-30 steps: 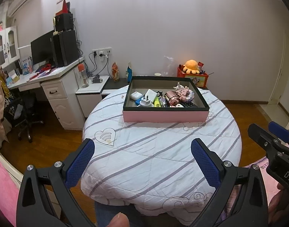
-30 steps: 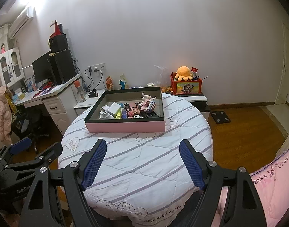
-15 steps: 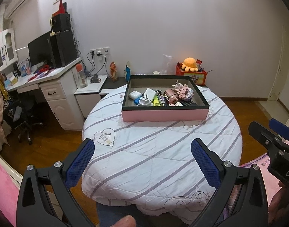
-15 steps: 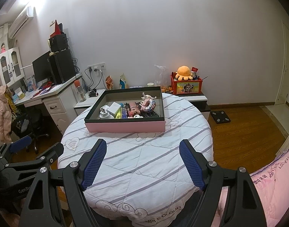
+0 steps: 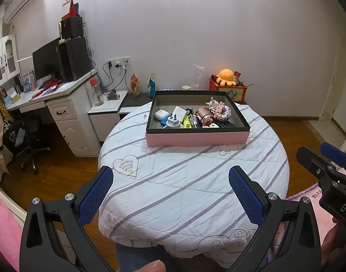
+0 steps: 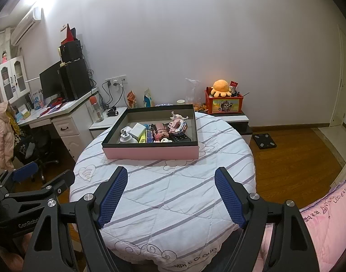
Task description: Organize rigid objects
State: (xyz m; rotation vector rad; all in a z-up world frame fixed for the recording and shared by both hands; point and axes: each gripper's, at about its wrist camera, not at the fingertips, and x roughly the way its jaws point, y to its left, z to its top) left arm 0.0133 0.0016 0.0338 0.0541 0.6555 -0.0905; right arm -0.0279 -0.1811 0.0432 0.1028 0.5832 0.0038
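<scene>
Left wrist view: left hand-held gripper (image 5: 170, 184) spread wide, empty, well short of the pink box (image 5: 198, 138) on the far half of the round tabletop (image 5: 173, 181). Inside, small hard pieces heaped together: white plug (image 5: 173, 122), white case (image 5: 161, 114), block toy (image 5: 220, 111). Probably light, stiff, slick-shelled; best pinched across flat sides.

Right wrist view: right hand-held gripper (image 6: 170, 195) likewise wide, holding nothing. Bare quilt ahead for setting pieces down; box walls and tabletop rim to mind.
</scene>
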